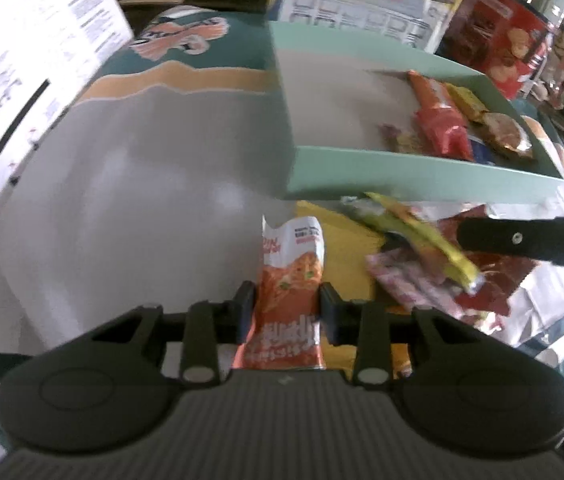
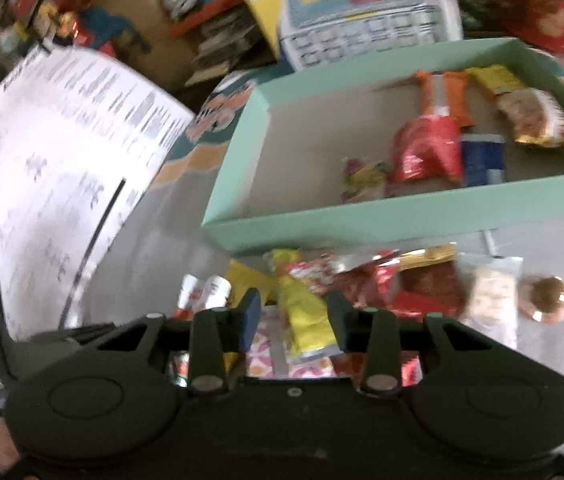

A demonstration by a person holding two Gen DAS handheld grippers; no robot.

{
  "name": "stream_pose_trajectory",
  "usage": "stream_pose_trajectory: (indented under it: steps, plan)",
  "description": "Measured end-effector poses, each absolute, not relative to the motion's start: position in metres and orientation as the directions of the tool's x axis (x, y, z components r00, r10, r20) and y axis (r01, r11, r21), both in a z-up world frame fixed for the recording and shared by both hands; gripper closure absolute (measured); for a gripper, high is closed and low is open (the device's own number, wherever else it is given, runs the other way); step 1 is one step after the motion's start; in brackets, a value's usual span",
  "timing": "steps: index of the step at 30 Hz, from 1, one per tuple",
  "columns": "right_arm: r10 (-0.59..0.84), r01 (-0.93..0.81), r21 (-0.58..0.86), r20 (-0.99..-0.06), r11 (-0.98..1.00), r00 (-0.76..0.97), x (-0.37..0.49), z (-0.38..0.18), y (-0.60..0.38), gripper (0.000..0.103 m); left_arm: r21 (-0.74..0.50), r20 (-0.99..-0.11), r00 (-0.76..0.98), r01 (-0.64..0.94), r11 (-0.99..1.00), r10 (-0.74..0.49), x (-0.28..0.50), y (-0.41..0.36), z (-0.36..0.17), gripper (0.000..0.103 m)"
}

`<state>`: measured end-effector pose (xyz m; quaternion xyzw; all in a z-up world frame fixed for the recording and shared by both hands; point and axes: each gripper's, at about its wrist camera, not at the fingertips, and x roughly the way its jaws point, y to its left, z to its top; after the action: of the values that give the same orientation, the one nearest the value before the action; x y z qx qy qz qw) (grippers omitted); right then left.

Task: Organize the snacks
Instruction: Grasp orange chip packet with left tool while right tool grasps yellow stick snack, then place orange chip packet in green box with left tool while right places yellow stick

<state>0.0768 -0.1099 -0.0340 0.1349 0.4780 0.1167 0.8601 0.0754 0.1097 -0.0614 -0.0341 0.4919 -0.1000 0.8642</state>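
Clamped across the middle of an orange snack packet by the left gripper; yellow packet between the right gripper jaws, grip uncertain. Crinkly, slippery film: could slide out before reaching the mint-green box just beyond the loose pile.

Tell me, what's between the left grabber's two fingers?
An orange snack packet stands between the left gripper fingers, which press on its sides, in the left wrist view. The green box sits farther ahead.
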Motion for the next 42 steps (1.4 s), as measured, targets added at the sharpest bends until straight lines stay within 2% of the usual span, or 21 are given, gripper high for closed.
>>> stream_pose_trajectory:
  steps: [5, 12, 15, 20, 24, 25, 27, 30, 42]
  plan:
    - [0.313, -0.098, 0.304, -0.820, 0.948, 0.479, 0.091, -0.048, -0.092, 0.066, -0.196, -0.841, 0.492, 0.112, 0.974, -0.226, 0.073, 0.130, -0.064, 0.069]
    - [0.295, -0.178, 0.236, -0.811, 0.955, 0.506, 0.118, -0.041, -0.061, 0.066, -0.218, -0.844, 0.491, 0.057, 0.974, -0.217, 0.079, 0.150, -0.071, 0.069]
    - [0.272, -0.168, 0.216, -0.830, 0.962, 0.488, 0.132, -0.053, -0.055, 0.073, -0.219, -0.848, 0.484, 0.055, 0.974, -0.218, 0.081, 0.152, -0.076, 0.068]
    - [0.264, -0.149, 0.220, -0.867, 0.964, 0.423, 0.145, -0.079, -0.054, 0.073, -0.242, -0.843, 0.483, 0.054, 0.969, -0.237, 0.083, 0.159, -0.081, 0.065]
    - [0.266, -0.138, 0.228, -0.857, 0.964, 0.441, 0.146, -0.083, -0.053, 0.073, -0.232, -0.843, 0.487, 0.060, 0.971, -0.231, 0.086, 0.157, -0.082, 0.064]
    - [0.261, -0.137, 0.222, -0.855, 0.965, 0.448, 0.147, -0.083, -0.053, 0.077, -0.228, -0.842, 0.488, 0.061, 0.972, -0.229, 0.087, 0.156, -0.081, 0.064]
    - [0.256, -0.139, 0.216, -0.854, 0.966, 0.453, 0.146, -0.083, -0.051, 0.078, -0.217, -0.841, 0.495, 0.059, 0.974, -0.218, 0.088, 0.154, -0.081, 0.066]
    - [0.277, -0.128, 0.245, -0.846, 0.961, 0.456, 0.143, -0.079, -0.054, 0.079, -0.228, -0.842, 0.493, 0.042, 0.973, -0.218, 0.089, 0.156, -0.079, 0.069]
    - [0.417, -0.165, 0.389, -0.757, 0.906, 0.503, 0.128, -0.025, -0.075, 0.078, -0.216, -0.787, 0.572, 0.096, 0.972, -0.231, 0.100, 0.148, -0.027, 0.069]
